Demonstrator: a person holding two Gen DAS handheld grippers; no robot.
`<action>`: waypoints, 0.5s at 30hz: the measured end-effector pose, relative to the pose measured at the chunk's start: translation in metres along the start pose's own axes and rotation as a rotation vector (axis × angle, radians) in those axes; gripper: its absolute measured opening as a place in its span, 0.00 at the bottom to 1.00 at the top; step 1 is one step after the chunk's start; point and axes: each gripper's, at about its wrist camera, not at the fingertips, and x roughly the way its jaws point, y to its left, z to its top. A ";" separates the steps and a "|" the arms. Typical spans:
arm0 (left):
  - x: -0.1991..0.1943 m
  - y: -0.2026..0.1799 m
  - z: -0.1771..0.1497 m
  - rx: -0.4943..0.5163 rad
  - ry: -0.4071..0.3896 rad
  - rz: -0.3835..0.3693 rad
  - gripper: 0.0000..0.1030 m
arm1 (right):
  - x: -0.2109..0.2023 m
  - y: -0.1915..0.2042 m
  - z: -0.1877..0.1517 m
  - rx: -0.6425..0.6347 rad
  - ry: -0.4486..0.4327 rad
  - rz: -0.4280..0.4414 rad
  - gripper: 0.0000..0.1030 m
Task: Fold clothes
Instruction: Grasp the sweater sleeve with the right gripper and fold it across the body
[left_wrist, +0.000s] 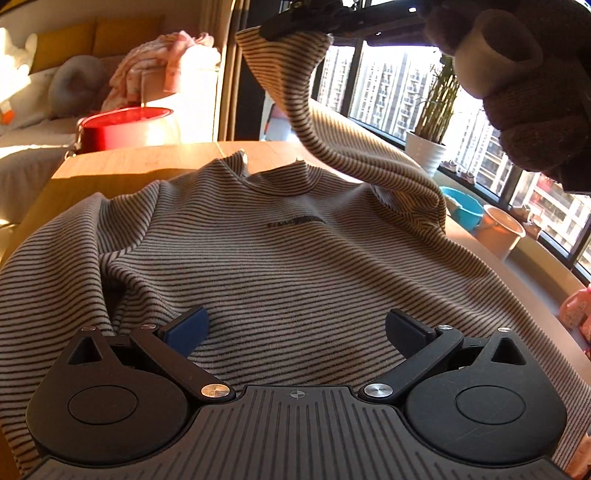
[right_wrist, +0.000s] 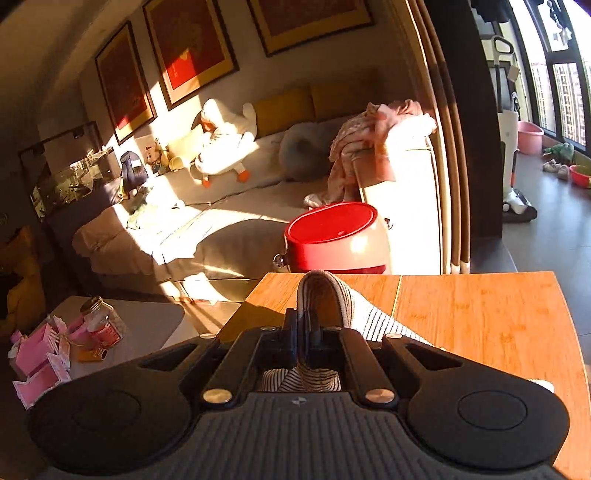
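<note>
The striped sweater (left_wrist: 280, 258) lies front-up on the wooden table (right_wrist: 480, 317), its collar toward the far edge and its body spread under my left gripper (left_wrist: 295, 332). One sleeve (left_wrist: 295, 92) is lifted clear of the cloth, its cuff pinched flat in my right gripper (right_wrist: 308, 343), jaws clenched hard on the fabric so a loop of cuff bulges out ahead of the fingertips. My gloved right hand (left_wrist: 517, 85) carries that tool high over the table. My left jaws stand released, pads apart above the lower chest, gripping nothing.

To do this fold well, I judge I should carry the sleeve across the chest in a low arc, keeping the cuff taut enough that the arm lays straight rather than twisting at the shoulder seam. The left gripper could press the body down near the hem so the torso doesn't drag along. I'd let go only once the cuff rests flat. The risk is wrinkles already bunched at the left side; they may want smoothing first
</note>
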 end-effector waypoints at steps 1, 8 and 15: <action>0.000 0.000 0.000 -0.002 -0.001 -0.001 1.00 | 0.003 0.002 0.000 -0.002 0.004 0.011 0.04; -0.002 0.001 -0.001 -0.007 -0.002 -0.005 1.00 | -0.003 0.003 -0.002 -0.005 -0.014 0.069 0.22; -0.002 0.002 -0.002 -0.009 -0.002 -0.008 1.00 | -0.026 -0.065 -0.045 0.079 -0.001 -0.155 0.22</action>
